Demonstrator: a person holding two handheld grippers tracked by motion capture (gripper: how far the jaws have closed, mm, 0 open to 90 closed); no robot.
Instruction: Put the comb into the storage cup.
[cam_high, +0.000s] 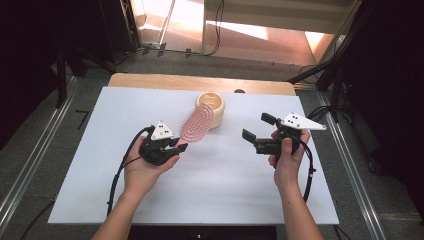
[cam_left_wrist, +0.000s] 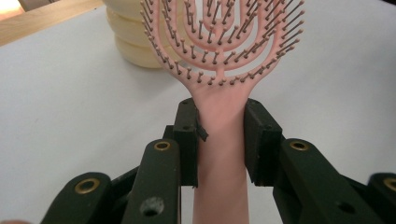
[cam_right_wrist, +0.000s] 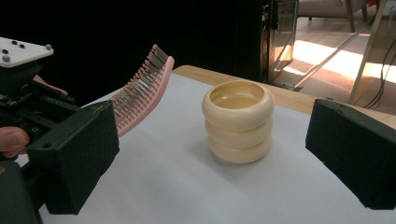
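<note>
A pink vented hairbrush (cam_high: 196, 122) is raised over the white table, its handle clamped in my left gripper (cam_high: 177, 145). In the left gripper view both black pads squeeze the handle (cam_left_wrist: 220, 140), and the bristled head (cam_left_wrist: 223, 37) stands up in front of a cream ribbed cup (cam_left_wrist: 133, 42). The cup (cam_high: 210, 105) stands upright at the table's far middle, just behind the brush head. My right gripper (cam_high: 256, 127) hovers to the right of the cup, open, with nothing between its jaws. In the right gripper view the cup (cam_right_wrist: 238, 121) sits between the wide-apart pads, with the brush (cam_right_wrist: 142, 91) at left.
The white table top (cam_high: 200, 185) lies on a wooden board whose far edge (cam_high: 200, 81) shows behind the cup. Metal rails run along both sides of the table. Cables trail from each gripper toward the front edge.
</note>
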